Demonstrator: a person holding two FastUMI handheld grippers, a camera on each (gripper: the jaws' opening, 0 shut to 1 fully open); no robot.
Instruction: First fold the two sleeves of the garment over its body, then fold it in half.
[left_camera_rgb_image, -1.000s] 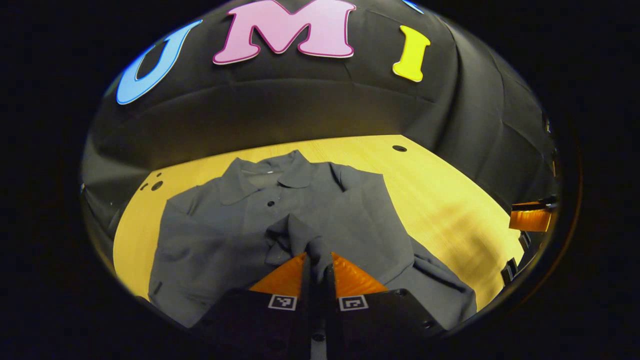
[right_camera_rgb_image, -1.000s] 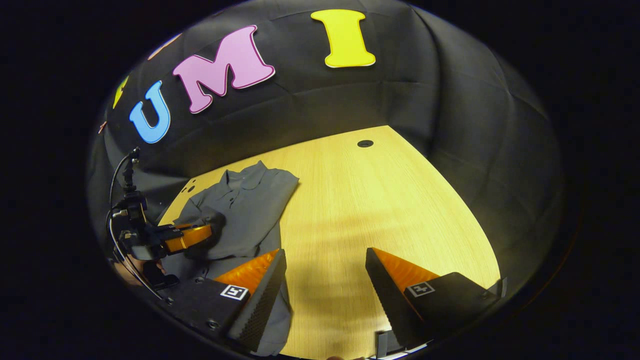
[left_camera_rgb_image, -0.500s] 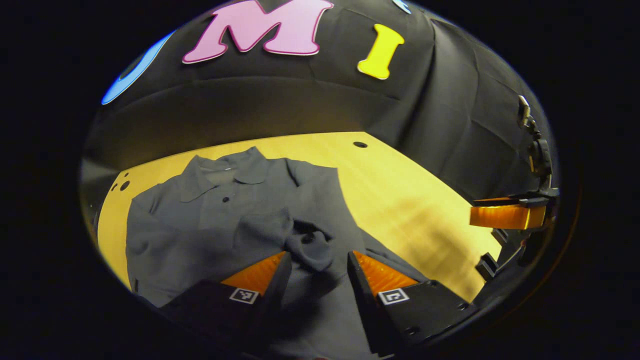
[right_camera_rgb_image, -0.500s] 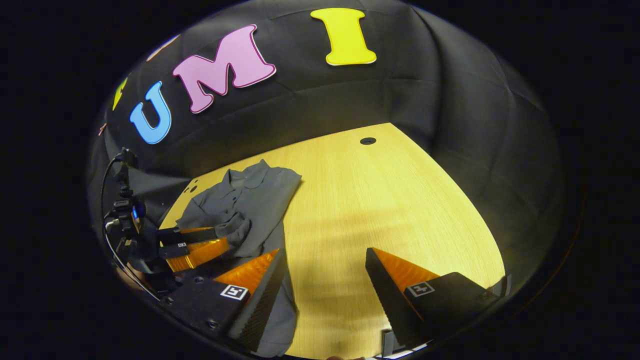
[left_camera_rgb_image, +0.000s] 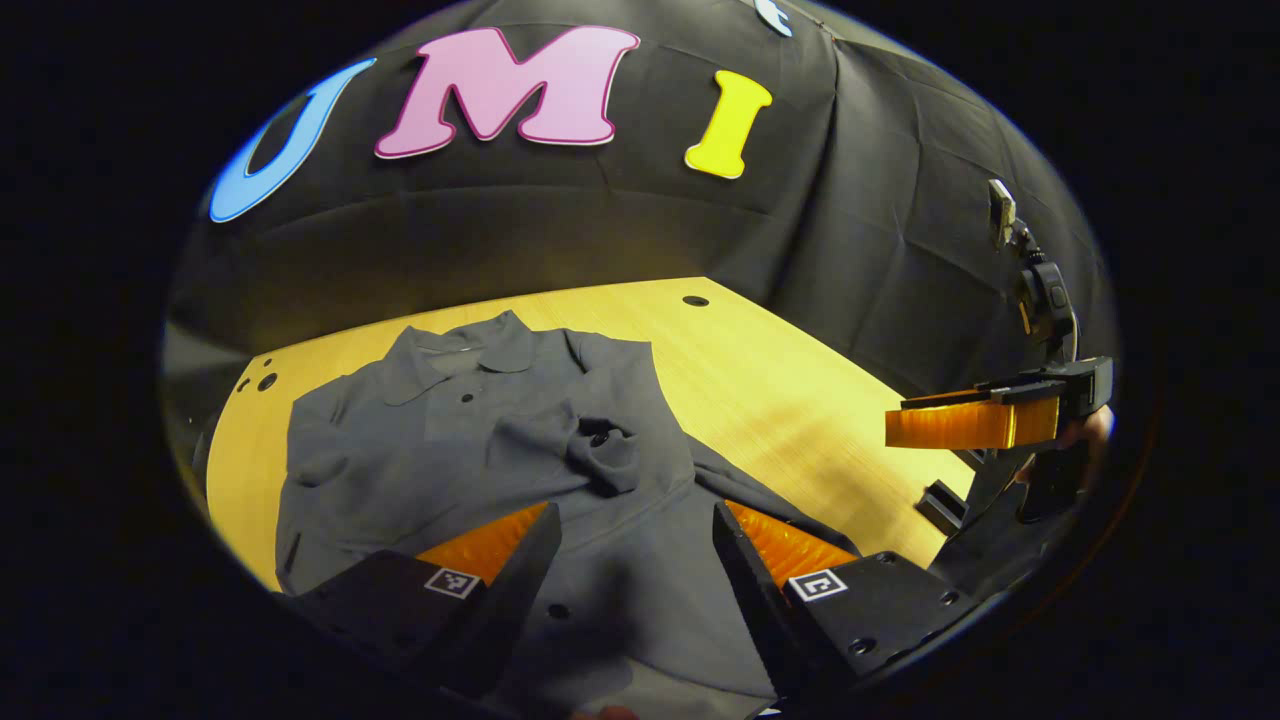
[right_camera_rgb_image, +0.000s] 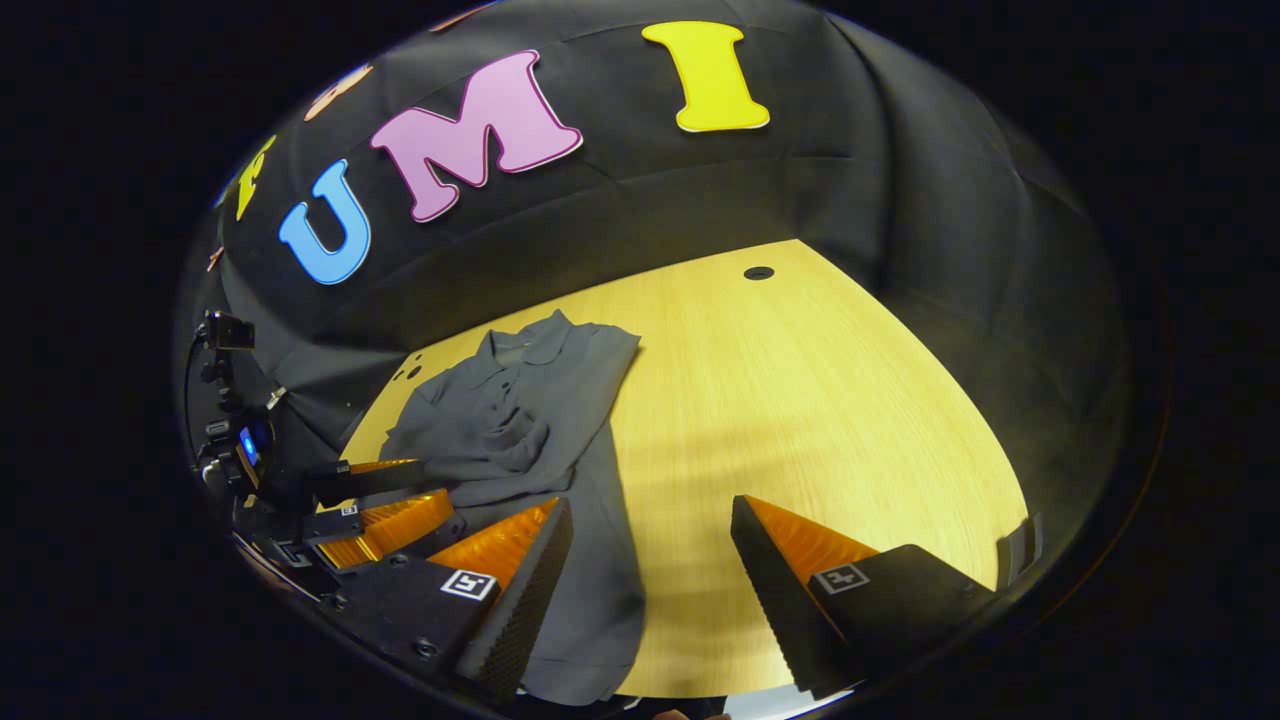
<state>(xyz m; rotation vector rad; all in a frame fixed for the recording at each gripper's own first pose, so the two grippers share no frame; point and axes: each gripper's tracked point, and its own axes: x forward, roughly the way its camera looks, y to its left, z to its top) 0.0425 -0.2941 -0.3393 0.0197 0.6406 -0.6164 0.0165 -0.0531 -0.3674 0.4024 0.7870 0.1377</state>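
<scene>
A grey collared shirt (left_camera_rgb_image: 470, 440) lies flat on the yellow wooden table (left_camera_rgb_image: 800, 400), collar toward the wall. One sleeve lies folded over its chest, its cuff (left_camera_rgb_image: 605, 460) bunched near the middle. My left gripper (left_camera_rgb_image: 632, 545) hangs open just above the shirt's lower body, a short way behind that cuff, with nothing between its fingers. In the right gripper view the shirt (right_camera_rgb_image: 530, 420) lies at the left, and my right gripper (right_camera_rgb_image: 650, 545) stands open over its hem edge and bare table. The left gripper (right_camera_rgb_image: 385, 500) shows there at the far left.
The right gripper (left_camera_rgb_image: 985, 420) and the hand holding it show at the right edge of the left gripper view. Small round holes (left_camera_rgb_image: 693, 300) mark the table top near the wall. Bare table (right_camera_rgb_image: 800, 400) stretches right of the shirt.
My left gripper has opened and let go of the sleeve cuff, which now rests on the shirt's chest, then drew back toward the hem. The right gripper stayed open, shifting slightly.
</scene>
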